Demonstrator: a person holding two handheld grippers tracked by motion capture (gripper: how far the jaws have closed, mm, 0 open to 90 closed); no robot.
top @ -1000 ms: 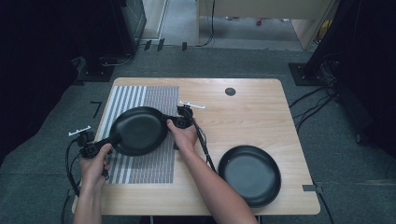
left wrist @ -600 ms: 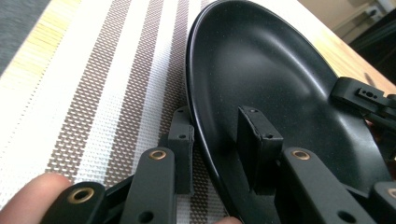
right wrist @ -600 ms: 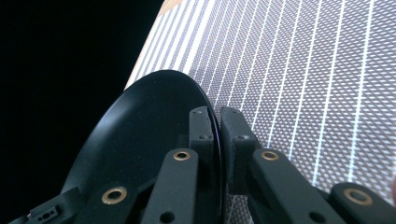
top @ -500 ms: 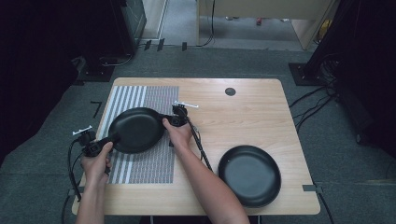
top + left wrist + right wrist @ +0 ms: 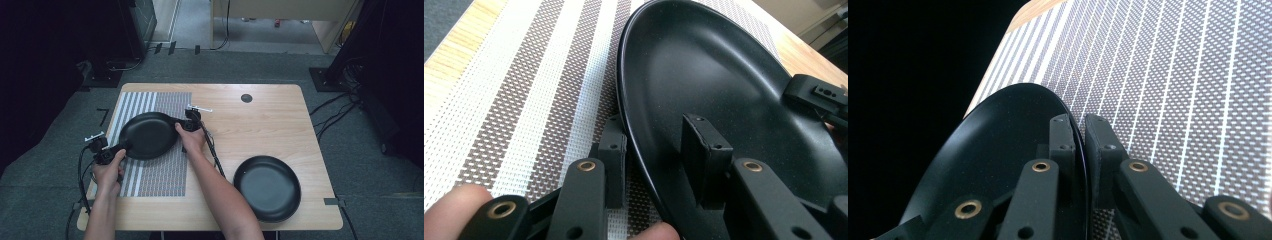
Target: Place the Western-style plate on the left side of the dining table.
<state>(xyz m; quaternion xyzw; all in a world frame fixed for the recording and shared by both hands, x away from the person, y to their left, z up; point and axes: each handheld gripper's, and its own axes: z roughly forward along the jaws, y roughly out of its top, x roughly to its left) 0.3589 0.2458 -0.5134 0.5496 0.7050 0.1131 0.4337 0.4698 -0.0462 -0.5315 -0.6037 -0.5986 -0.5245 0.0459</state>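
Both hands have carried the black plate (image 5: pixel 148 135) slightly leftward and down since the earlier frames, and my left claw's jaws have just been easing apart.

High view: the plate sits left of centre over the striped placemat (image 5: pixel 160 175) on the tabletop (image 5: pixel 260 125). My left claw (image 5: pixel 107 152) is at its lower-left rim, my right claw (image 5: pixel 185 124) at its right rim. A second black plate (image 5: pixel 267 187) lies at lower right.

Left gripper view: my left claw (image 5: pixel 659 150) straddles the rim, its pads standing off it, released.

Right gripper view: my right claw (image 5: pixel 1079 142) is clenched on the rim of the plate (image 5: pixel 998 150).
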